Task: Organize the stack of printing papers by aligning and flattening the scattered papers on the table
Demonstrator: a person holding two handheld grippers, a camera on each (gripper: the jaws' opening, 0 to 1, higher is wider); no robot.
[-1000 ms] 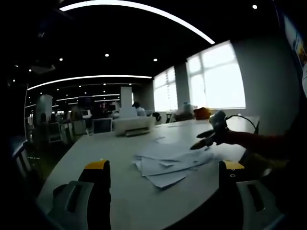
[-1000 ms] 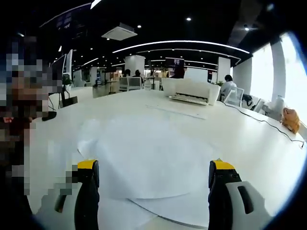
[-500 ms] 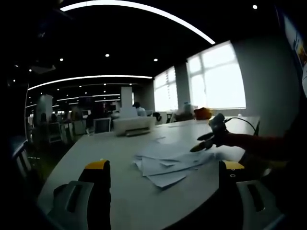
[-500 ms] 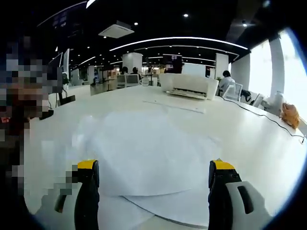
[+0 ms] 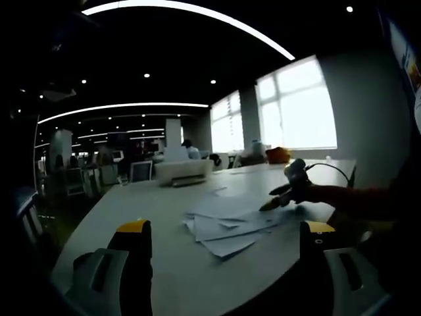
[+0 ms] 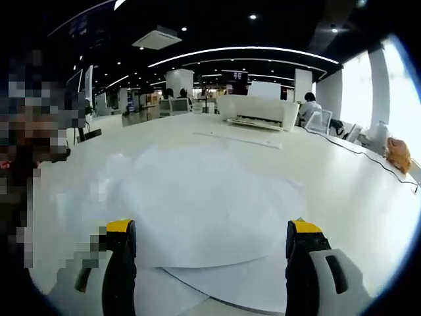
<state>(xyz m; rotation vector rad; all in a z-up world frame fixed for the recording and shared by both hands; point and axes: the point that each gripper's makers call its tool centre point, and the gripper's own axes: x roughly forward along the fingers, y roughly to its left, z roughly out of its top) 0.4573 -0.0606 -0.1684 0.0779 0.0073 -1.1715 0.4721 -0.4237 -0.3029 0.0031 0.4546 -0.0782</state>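
Observation:
Scattered white papers [image 5: 227, 227] lie fanned out on the white table [image 5: 158, 263], ahead of my left gripper [image 5: 223, 240], which stands open and well short of them. In the left gripper view my right gripper [image 5: 279, 197] comes in from the right on a red sleeve, its tips at the far right edge of the sheets. The right gripper view has the papers [image 6: 197, 210] spread wide just beyond the open right gripper [image 6: 210, 240], with a sheet's curved edge lying between its jaws. Nothing is gripped.
A white printer [image 5: 184, 172] [image 6: 256, 112] stands at the back of the table with a loose sheet [image 6: 237, 139] in front of it. An orange object [image 6: 399, 155] and a cable [image 6: 355, 155] lie toward the window side. Office desks and people sit farther back.
The right gripper has crept forward and lower over the papers, so the sheets look larger between its jaws. The left gripper has stayed still.

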